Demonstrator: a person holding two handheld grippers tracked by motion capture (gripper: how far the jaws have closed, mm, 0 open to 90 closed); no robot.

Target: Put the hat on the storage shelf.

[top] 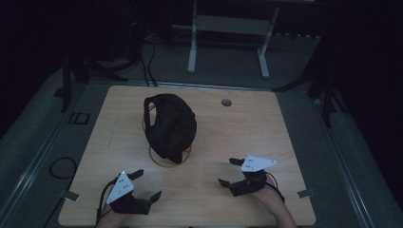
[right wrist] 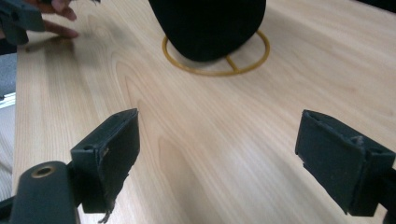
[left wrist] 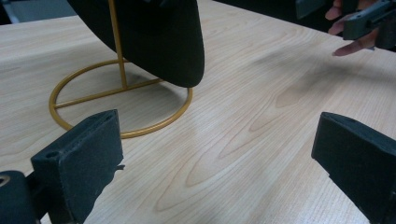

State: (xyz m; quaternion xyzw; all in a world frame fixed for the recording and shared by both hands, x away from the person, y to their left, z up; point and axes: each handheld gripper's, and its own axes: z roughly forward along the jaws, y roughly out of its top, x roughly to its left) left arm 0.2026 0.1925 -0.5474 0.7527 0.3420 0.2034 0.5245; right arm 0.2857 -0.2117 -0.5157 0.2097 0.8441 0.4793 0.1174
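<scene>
Dimly lit room, pale wooden table (top: 266, 137), black hat (top: 170, 124) on gold stand (top: 164, 161), both grippers' jaws spread, empty.

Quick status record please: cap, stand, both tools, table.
cap: black, hung on the stand, untouched
stand: gold wire, ring base flat on the table, upright rod under the cap
left tool: open, empty, near edge, left of the stand
right tool: open, empty, near edge, right of the stand
table: light wood, small round hole at the far side
</scene>
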